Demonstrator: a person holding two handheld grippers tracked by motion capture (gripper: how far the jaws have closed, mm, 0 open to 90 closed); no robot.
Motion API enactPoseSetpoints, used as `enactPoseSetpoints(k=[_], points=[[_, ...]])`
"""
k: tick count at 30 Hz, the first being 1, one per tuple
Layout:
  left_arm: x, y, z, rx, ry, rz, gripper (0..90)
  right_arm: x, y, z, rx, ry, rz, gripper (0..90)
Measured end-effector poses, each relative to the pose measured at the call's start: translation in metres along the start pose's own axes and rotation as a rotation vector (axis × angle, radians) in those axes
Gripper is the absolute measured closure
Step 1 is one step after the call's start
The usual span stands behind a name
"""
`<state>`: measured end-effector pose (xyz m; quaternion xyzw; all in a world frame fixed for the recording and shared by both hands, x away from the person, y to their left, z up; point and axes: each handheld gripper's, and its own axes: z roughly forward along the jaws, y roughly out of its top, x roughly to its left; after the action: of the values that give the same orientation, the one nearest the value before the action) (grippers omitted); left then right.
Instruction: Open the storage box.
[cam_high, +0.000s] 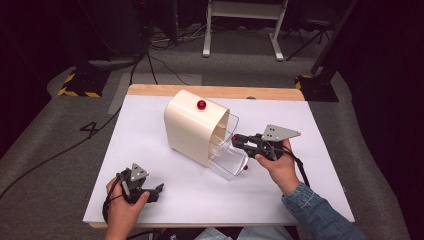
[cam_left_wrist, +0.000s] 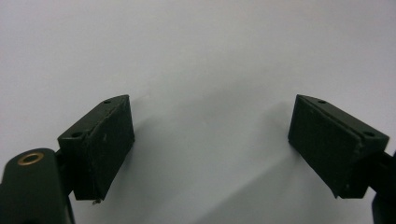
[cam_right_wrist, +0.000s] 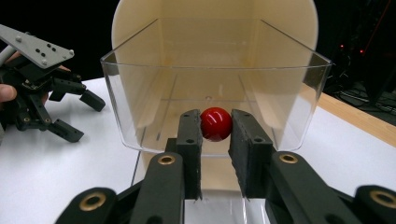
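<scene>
A cream housing (cam_high: 192, 125) lies on the white tabletop (cam_high: 145, 150) with a red ball (cam_high: 201, 104) on its upper face. A clear drawer (cam_high: 227, 152) sticks out of it toward the right. In the right gripper view the drawer's clear wall (cam_right_wrist: 140, 93) stands in front of the cream housing (cam_right_wrist: 140, 18), with a red knob (cam_right_wrist: 216, 123) on its front. My right gripper (cam_right_wrist: 215, 128) is shut on that knob, and from above my right gripper (cam_high: 235, 139) meets the drawer's front. My left gripper (cam_high: 152, 192) rests open at the front left, its jaws wide over bare tabletop (cam_left_wrist: 210, 56). Left gripper (cam_right_wrist: 84, 116) sits off to the side.
A small red spot (cam_high: 245, 167) shows by the drawer's near corner. A wooden strip (cam_high: 220, 92) runs along the table's far edge. Beyond it are cables (cam_high: 160, 65) on grey carpet, white desk legs (cam_high: 206, 35) and a yellow-and-black striped base (cam_high: 80, 87).
</scene>
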<state>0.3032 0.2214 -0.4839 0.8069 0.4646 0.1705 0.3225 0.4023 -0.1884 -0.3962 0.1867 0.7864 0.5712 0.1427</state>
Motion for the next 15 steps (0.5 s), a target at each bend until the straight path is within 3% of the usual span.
enactPoseSetpoints(k=[7, 15], points=[[0.000, 0.000, 0.000, 0.001, -0.001, 0.002, 14.2, 0.001, -0.005, -0.022, -0.001, -0.007, 0.003, 74.5], [0.000, 0.000, 0.000, 0.002, -0.002, 0.000, 14.2, 0.001, -0.013, -0.032, 0.006, -0.007, 0.013, 74.5]])
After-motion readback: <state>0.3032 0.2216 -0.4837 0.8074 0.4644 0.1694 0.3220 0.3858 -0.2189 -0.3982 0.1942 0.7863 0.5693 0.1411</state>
